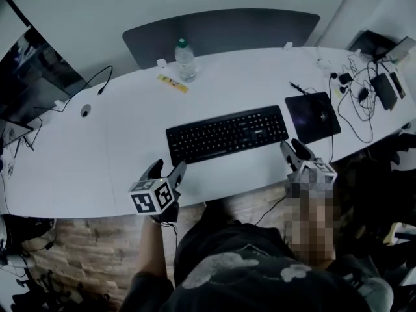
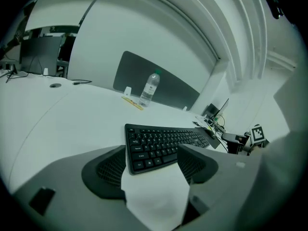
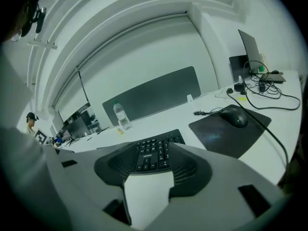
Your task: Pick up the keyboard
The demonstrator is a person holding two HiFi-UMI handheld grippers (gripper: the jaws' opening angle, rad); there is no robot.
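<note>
Black keyboard (image 1: 226, 134): lies flat on the middle of the counter, long side across the head view, all of it resting on the top (not lifted).
White counter (image 1: 117, 142): curved top, mostly bare on its left half.
Left gripper (image 1: 168, 169): at the keyboard's near left corner and tilted down toward it. Jaws spread wide. Its own view shows the keyboard's left end in the gap between them, with neither pad pressing on it.
Right gripper (image 1: 294, 148): at the keyboard's near right corner, just beside the front edge of the mouse pad (image 1: 312, 117). Jaws apart, less wide than the left pair. The keyboard's right end shows in the gap just past the pads, nothing pinched.
Marker cubes: one on each gripper, the left one (image 1: 155, 197) clear, the right one (image 1: 318, 171) partly behind a mosaic patch.
Mouse (image 3: 234, 117): dark, sits on the mouse pad to the right of the keyboard, cord trailing off (seen best in the right gripper view).
Water bottle (image 1: 185, 60): upright behind the keyboard, well apart from it, in front of the dark divider panel (image 1: 221, 34).
Yellow strip (image 1: 172, 83): flat on the counter just beside the bottle.
Cables (image 1: 361, 96): tangle with small devices at the counter's far right end.
</note>
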